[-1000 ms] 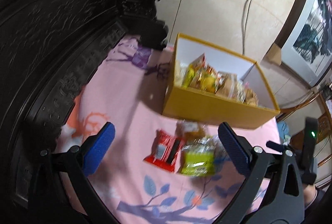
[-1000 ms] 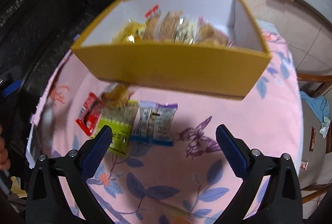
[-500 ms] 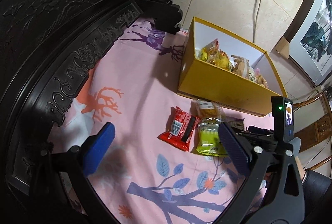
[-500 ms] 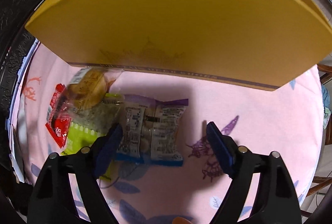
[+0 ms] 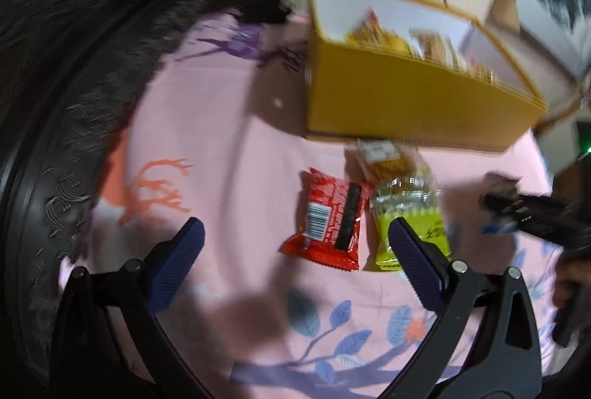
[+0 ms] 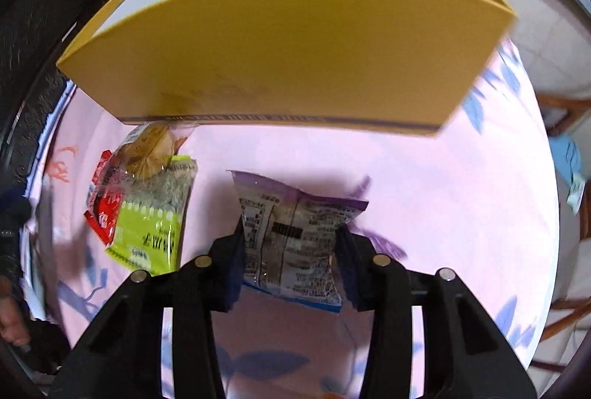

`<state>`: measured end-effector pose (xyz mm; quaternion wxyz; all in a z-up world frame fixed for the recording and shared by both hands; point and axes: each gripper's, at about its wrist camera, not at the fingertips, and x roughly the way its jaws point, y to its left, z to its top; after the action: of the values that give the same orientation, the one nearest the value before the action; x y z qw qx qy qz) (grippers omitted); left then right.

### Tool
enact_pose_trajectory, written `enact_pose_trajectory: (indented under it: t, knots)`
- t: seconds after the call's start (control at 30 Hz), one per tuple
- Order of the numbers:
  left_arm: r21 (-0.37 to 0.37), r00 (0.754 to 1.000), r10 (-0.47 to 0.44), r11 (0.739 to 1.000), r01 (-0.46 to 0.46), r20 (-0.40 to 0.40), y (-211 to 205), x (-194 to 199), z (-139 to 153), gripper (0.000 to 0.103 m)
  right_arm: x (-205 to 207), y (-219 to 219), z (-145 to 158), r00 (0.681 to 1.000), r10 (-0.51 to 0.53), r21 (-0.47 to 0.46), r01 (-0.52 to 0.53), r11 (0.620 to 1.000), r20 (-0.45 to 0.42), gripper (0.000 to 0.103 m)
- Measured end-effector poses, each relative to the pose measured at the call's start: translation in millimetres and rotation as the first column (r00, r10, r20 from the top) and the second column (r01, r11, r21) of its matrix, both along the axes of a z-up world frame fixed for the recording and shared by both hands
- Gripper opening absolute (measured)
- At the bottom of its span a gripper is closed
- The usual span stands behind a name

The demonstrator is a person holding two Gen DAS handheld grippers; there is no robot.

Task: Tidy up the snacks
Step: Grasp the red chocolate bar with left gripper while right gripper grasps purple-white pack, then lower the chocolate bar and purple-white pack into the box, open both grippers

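Right claw pinching purple-edged snack pkt, crumpled, barcode up.

A mustard-yellow cardboard box with white inside sits on a pink cloth printed with blue leaves, purple butterflies and orange deer.
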<state>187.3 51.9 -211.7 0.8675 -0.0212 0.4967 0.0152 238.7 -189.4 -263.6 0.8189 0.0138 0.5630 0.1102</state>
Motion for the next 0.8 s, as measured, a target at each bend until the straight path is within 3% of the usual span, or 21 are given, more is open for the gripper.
enact_pose_trajectory:
  t: [0.2, 0.4, 0.5, 0.63, 0.8]
  knots:
    - [0.039, 0.996, -0.055, 0.998, 0.058, -0.074, -15, 25, -37, 0.101, -14, -17, 5, 0.999, -0.025, 0.024, 0.026, 0.999, -0.022, 0.045]
    - [0.041, 0.993, -0.038, 0.998, 0.043, -0.114, -15, 37, -57, 0.097, -18, -10, 18, 1.0, -0.018, 0.041, 0.019, 0.999, -0.011, 0.045]
    - [0.002, 0.99, -0.034, 0.999, 0.035, -0.138, -13, 39, -64, 0.077, -15, -11, 17, 1.0, -0.012, 0.039, 0.012, 0.999, -0.006, 0.045]
    - [0.016, 0.992, -0.065, 0.998, 0.067, -0.112, -17, 35, -59, 0.045, -19, -16, 19, 1.0, -0.015, 0.046, 0.015, 0.999, -0.004, 0.045]
    - [-0.037, 0.999, -0.028, 0.999, 0.026, -0.046, -8, 11, -31, 0.045, -28, -20, 36, 1.0, -0.008, 0.061, 0.007, 0.998, 0.027, 0.045]
